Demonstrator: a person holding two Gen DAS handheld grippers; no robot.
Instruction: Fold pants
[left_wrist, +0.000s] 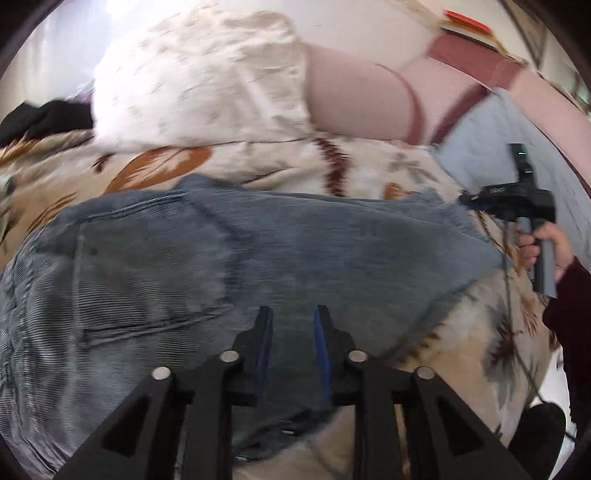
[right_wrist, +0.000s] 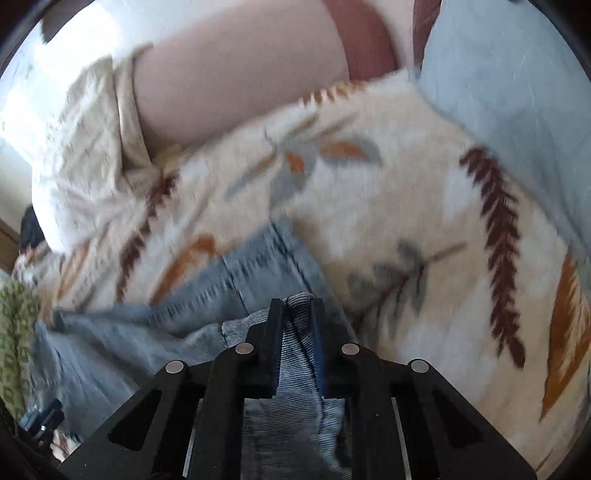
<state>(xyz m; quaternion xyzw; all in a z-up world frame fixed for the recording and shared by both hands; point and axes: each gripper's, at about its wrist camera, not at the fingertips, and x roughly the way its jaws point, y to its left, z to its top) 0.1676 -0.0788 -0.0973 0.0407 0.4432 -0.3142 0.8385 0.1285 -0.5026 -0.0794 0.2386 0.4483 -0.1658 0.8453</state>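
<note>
Blue-grey denim pants lie spread across a cream blanket with a feather print. My left gripper hovers over their near edge, open, with nothing pinched between its blue pads. In the right wrist view my right gripper is shut on a bunched fold of the pants, and the cloth stands up between its fingers. The blanket lies beyond it. In the left wrist view, a hand in a dark sleeve holds the right gripper's handle at the pants' right end.
A cream patterned cloth and a pink cushion lie behind the pants. A pale blue sheet is at the far right. A black item sits at the far left, and green patterned fabric shows at the left edge.
</note>
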